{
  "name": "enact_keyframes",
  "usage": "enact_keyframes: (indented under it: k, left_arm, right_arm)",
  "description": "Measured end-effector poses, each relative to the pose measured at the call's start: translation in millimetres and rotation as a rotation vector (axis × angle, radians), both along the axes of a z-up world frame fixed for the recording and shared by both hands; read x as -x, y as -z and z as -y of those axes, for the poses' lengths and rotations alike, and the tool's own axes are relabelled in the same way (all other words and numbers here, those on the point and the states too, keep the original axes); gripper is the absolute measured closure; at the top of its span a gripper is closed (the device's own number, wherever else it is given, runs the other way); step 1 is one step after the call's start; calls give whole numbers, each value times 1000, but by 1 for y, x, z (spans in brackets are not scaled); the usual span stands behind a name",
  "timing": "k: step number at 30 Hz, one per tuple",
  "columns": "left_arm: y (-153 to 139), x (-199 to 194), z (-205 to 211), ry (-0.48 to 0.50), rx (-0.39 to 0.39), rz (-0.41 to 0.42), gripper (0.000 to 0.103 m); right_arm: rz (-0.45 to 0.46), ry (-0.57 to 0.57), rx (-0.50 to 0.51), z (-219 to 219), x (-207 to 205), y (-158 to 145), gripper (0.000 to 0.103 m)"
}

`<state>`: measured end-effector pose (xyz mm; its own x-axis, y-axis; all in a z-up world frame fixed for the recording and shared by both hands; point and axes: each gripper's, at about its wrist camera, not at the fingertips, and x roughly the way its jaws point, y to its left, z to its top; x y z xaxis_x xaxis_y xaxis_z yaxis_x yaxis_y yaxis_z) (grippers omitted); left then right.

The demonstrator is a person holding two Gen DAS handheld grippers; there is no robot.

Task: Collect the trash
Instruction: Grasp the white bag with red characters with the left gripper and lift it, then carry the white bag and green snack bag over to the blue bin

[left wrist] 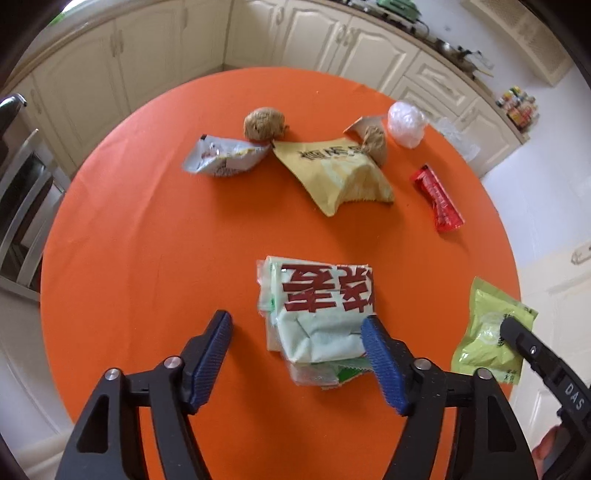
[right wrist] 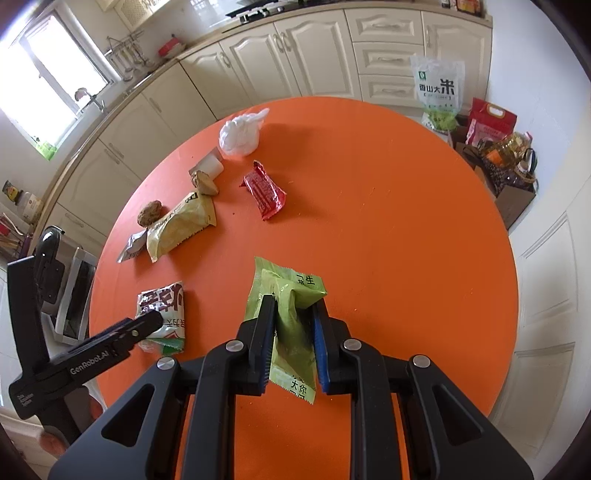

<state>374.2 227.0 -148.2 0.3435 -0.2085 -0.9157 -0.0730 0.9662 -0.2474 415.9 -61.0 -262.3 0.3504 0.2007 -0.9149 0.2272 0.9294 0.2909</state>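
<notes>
Trash lies scattered over a round orange tabletop (left wrist: 147,229), with cream kitchen cabinets (left wrist: 317,33) behind it. Largest of the litter is a yellow snack bag (left wrist: 332,173) toward the far side, lying flat and torn open along one edge. Nearer the camera sits a pale green packet with big red characters (left wrist: 317,314), crumpled and resting flat on the cloth. The left hand-held gripper (left wrist: 299,354) hovers over this packet with its jaws spread wide; the right blue pad overlaps the packet's near corner in the view, the left pad stands clear over bare orange, and nothing is gripped. The right hand-held gripper (right wrist: 293,332) is clamped on a lime-green wrapper (right wrist: 284,295), which is pinched between the blue pads and folds out both above and below them, close to the near right edge of the tabletop. A grey foil packet (left wrist: 221,158) lies just left of the yellow bag, touching its corner. A crumpled white plastic bag (left wrist: 406,123) sits at the far right rim. A red wrapper (left wrist: 437,197) lies apart to the right of the yellow bag. Two brown crumpled paper balls are smallest: one (left wrist: 264,123) at the yellow bag's far left corner, the other (left wrist: 375,142) resting on its far right corner.
</notes>
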Motion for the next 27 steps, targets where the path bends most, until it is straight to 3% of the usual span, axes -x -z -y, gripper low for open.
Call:
enact_keyframes:
  k: [3, 8, 10, 13, 14, 15, 27]
  left_arm:
    - [5, 2, 12, -32, -27, 21, 4]
    - [15, 5, 48, 3, -248, 56, 0]
    - [15, 11, 54, 7, -255, 104, 3]
    - [13, 14, 54, 20, -241, 112, 11]
    - [11, 18, 55, 26, -244, 128, 34]
    - [6, 22, 57, 28, -240, 144, 40]
    - [4, 20, 62, 89, -223, 125, 40]
  right_arm:
    - [-8, 3, -6, 2, -1, 3, 84]
    - [-12, -2, -16, 4, -2, 7, 84]
    - [-11, 0, -16, 5, -2, 8, 84]
    - [-13, 4, -18, 7, -2, 9, 84]
    - [-14, 5, -20, 8, -2, 9, 84]
    - [-15, 5, -23, 9, -2, 10, 84]
    - [-4, 27, -39, 17, 6, 7, 84]
